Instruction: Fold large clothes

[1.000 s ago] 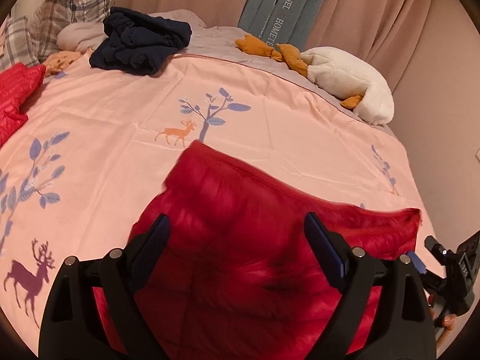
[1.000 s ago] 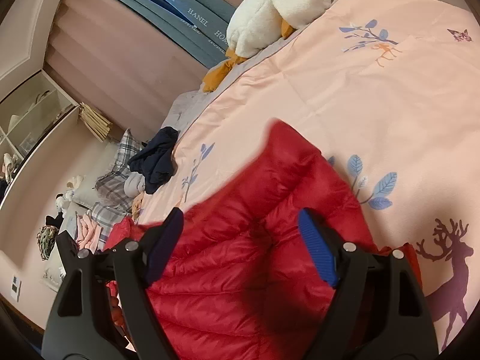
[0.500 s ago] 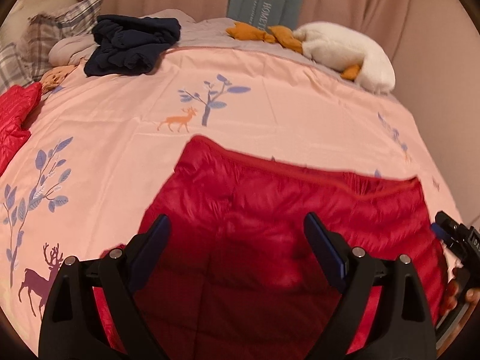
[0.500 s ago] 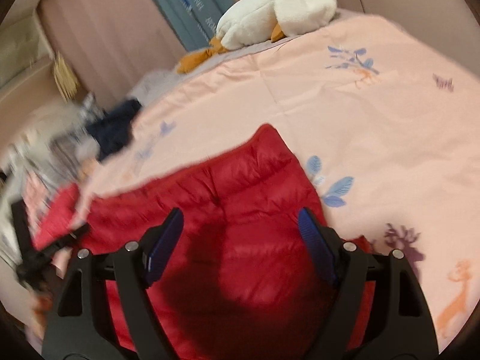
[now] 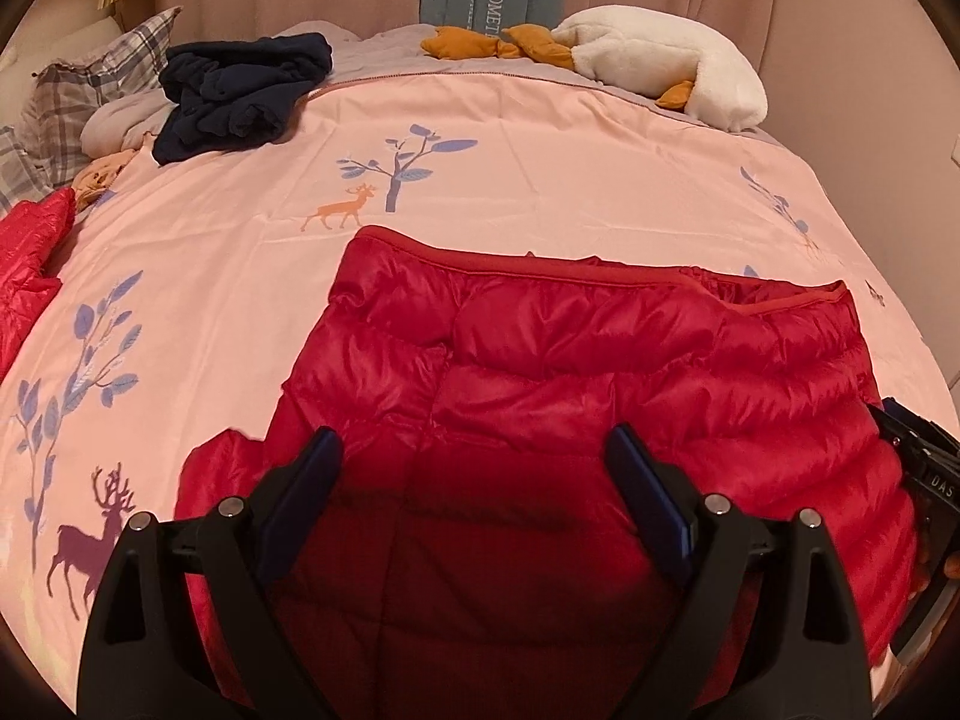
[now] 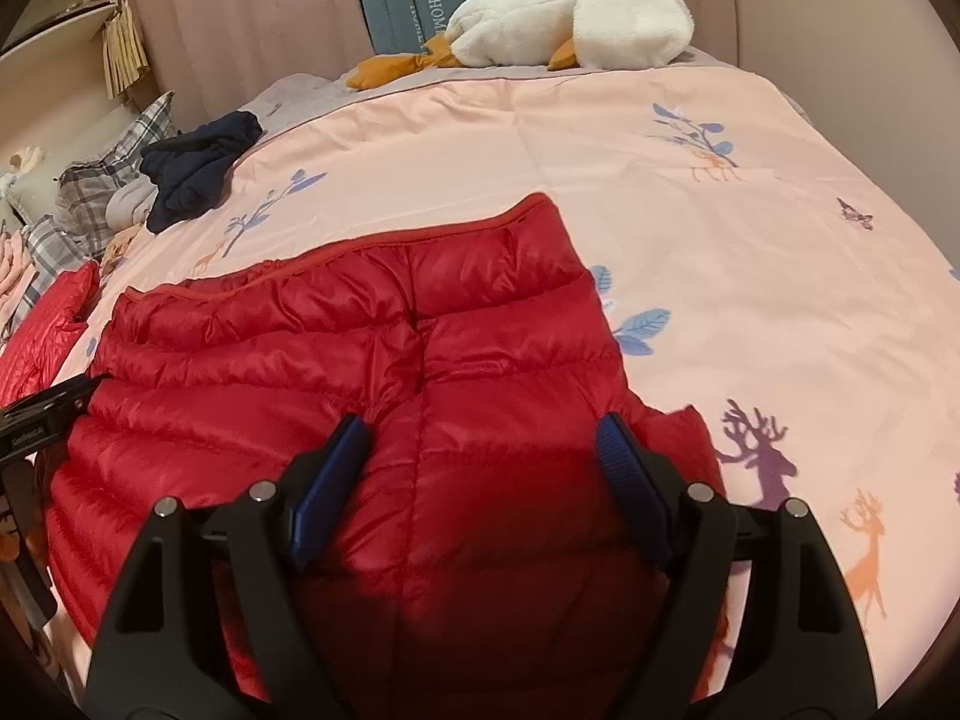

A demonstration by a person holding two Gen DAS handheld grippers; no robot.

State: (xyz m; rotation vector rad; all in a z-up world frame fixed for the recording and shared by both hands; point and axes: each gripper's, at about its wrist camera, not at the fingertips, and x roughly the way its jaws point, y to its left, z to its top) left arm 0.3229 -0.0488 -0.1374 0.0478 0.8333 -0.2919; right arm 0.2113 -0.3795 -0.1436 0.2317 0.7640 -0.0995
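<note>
Red puffer jacket [image 5: 540, 396] lies under both released grippers: left gripper [image 5: 474, 468], right gripper [image 6: 480, 450].

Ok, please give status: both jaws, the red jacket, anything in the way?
Left gripper open, right gripper open, both above the red puffer jacket. Jacket flat on pink bedspread, not gripped. Nothing in the way.

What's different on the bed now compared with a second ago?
The red puffer jacket has settled: a second ago its far edge was blurred and bunched, and now it lies spread flat on the pink duvet. Both views have rolled level, the right one most. The left gripper and right gripper stay open above the jacket, holding nothing. The navy clothes and plush goose have not moved.
</note>
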